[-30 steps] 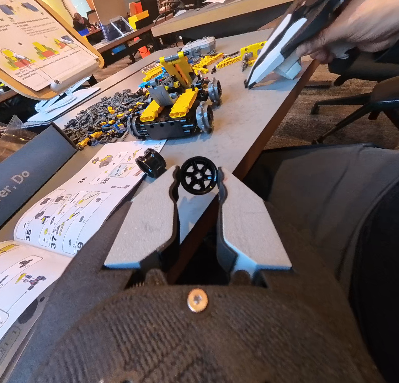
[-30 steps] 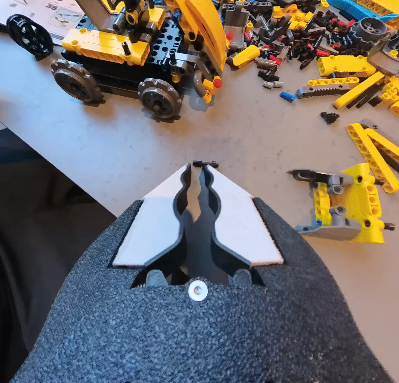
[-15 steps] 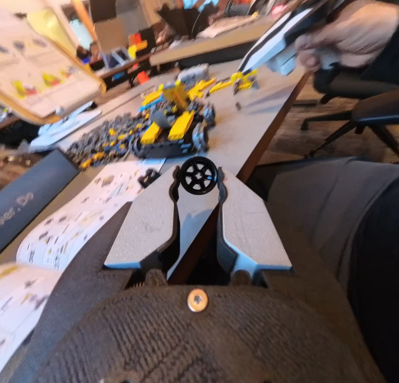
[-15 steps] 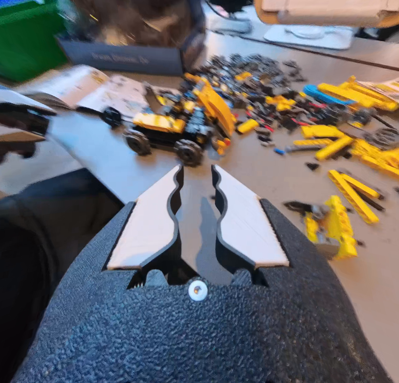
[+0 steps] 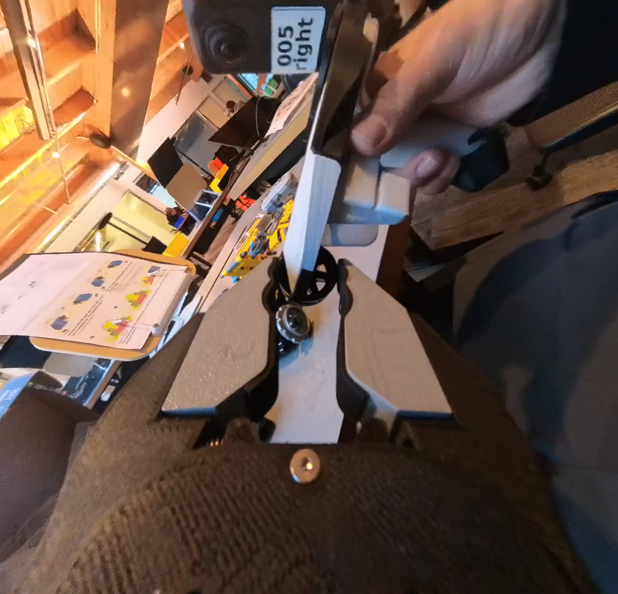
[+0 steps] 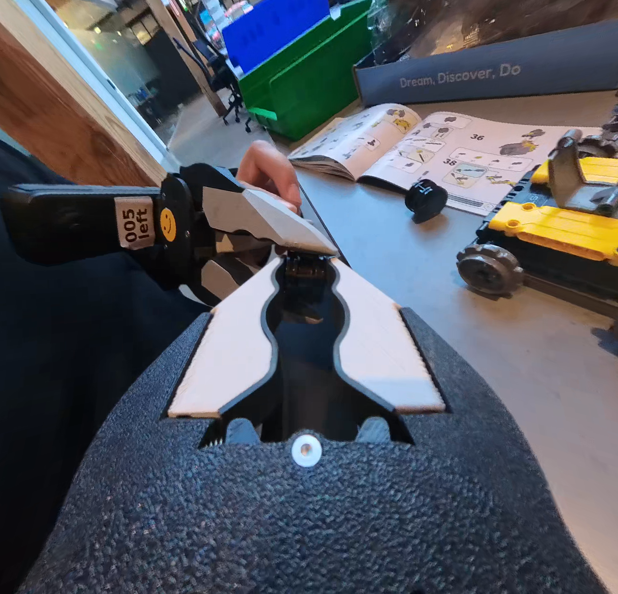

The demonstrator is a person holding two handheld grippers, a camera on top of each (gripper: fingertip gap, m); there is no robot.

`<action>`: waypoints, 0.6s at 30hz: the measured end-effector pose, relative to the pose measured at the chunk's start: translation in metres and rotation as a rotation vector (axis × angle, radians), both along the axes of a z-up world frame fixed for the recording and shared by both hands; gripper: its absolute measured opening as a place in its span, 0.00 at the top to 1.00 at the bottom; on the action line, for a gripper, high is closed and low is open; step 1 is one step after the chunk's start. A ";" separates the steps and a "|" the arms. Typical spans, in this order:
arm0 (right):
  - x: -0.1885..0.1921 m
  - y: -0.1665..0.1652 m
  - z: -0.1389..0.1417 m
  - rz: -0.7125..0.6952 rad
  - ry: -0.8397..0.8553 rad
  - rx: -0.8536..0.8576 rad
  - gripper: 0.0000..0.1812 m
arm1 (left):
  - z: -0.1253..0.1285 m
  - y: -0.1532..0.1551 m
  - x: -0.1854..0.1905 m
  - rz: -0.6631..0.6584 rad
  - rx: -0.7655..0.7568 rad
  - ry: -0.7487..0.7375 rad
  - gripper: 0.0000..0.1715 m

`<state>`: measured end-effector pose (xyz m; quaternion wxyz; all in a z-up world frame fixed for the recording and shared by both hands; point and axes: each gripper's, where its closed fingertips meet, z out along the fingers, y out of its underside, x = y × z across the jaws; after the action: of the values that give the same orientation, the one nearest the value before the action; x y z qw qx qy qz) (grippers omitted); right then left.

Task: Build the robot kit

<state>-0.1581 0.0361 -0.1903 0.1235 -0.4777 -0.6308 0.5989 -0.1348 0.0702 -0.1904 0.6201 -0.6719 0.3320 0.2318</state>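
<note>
Wheel (image 5: 312,283) (black) clamped in left hand-held gripper (image 5: 306,278) — right hand-held gripper (image 6: 305,260) touching.

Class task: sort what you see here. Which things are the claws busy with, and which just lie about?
In the claws: black spoked plastic wheel, gripped by the left claw; the open right claw's tips flank it.

Lying about: small black plastic hub, open paper instruction booklet, yellow-and-black brick-built vehicle, all on the grey table.
</note>
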 end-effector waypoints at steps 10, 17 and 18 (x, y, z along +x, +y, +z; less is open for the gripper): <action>-0.008 0.111 0.022 -0.292 0.027 0.321 0.88 | -0.025 -0.021 -0.035 0.122 -0.169 -0.500 0.64; -0.023 0.219 -0.018 -0.418 -0.232 0.670 0.88 | -0.050 -0.053 -0.030 0.093 -0.281 -0.673 0.64; -0.027 0.229 -0.023 -0.426 -0.259 0.700 0.88 | -0.051 -0.055 -0.030 0.091 -0.283 -0.686 0.65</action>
<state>-0.1853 0.2655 -0.2136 0.3188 -0.5978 -0.6936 0.2447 -0.1647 0.0149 -0.2418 0.5853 -0.8037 0.1036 -0.0275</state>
